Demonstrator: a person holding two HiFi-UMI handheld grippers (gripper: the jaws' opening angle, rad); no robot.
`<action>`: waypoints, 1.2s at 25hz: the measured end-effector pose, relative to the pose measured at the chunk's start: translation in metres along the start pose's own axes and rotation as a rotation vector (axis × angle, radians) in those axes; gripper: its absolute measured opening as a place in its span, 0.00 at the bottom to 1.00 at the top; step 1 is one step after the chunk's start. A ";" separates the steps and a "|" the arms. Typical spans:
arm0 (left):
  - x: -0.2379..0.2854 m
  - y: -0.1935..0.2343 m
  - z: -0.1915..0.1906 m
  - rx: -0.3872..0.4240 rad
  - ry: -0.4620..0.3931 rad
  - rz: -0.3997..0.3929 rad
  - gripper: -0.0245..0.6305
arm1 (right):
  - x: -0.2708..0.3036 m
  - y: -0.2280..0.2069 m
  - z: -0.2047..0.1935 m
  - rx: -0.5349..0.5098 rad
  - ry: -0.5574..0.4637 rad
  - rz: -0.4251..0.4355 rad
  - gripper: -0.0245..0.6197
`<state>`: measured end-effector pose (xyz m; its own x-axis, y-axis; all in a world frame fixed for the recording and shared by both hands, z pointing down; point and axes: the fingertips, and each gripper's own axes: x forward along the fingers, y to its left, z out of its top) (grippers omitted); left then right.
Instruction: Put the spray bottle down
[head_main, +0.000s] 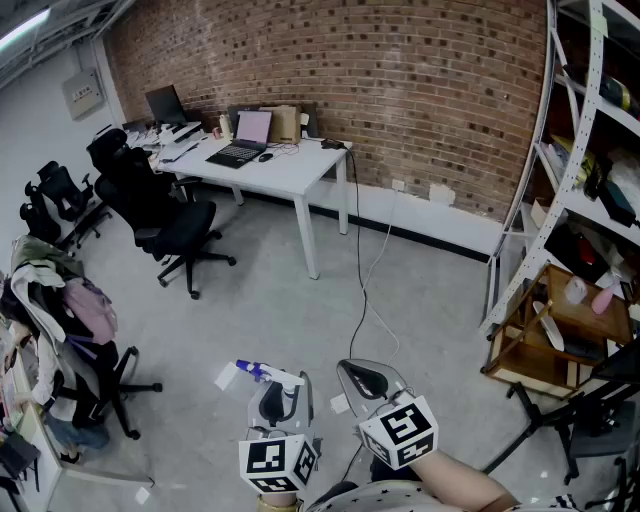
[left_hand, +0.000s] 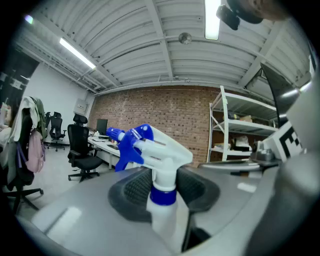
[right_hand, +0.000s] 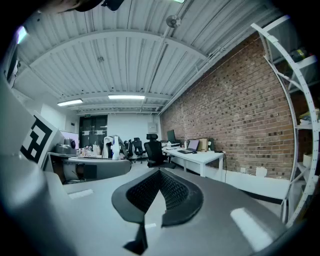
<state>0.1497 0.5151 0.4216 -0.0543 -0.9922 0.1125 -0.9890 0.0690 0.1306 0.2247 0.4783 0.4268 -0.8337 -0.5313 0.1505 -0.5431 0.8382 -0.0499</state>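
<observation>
Where the head view looks down across the room, a brick wall fills the 12 o'clock side and a pale grey floor takes up the middle. A tall white shelving rack stands at 3 o'clock, with a low wooden crate at its foot toward 4 o'clock. A white desk sits at 11 o'clock against the wall, and a black office chair stands just beside it at 10 o'clock. Hung clothes bunch at 9 o'clock. A thin cable runs from the desk's end down the floor toward 6 o'clock. On the desk lies an open laptop.

Both grippers show at 6 o'clock, side by side and near each other. The left gripper is clamped on the spray bottle, which is up off the floor. In the left gripper view the dark pads of the left gripper press the spray bottle at its blue collar and white neck. The bottle is upright there, its white and blue trigger head above the pads and its nozzle aimed at 10 o'clock.

The right gripper holds nothing. In the right gripper view the right gripper has its ribbed pads closed together at the tips, with only a slim wedge of gap lower down.
</observation>
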 end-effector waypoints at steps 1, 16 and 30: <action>0.008 0.002 0.001 -0.001 0.000 0.005 0.25 | 0.005 -0.007 0.002 -0.005 -0.002 -0.001 0.04; 0.187 -0.007 0.049 -0.015 -0.091 0.146 0.25 | 0.097 -0.191 0.062 -0.065 -0.037 0.118 0.04; 0.299 0.029 0.056 -0.012 -0.033 0.196 0.25 | 0.192 -0.251 0.070 -0.057 -0.011 0.166 0.04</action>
<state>0.0975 0.2150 0.4042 -0.2501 -0.9626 0.1044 -0.9575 0.2619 0.1208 0.1942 0.1575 0.3989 -0.9129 -0.3857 0.1335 -0.3913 0.9201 -0.0173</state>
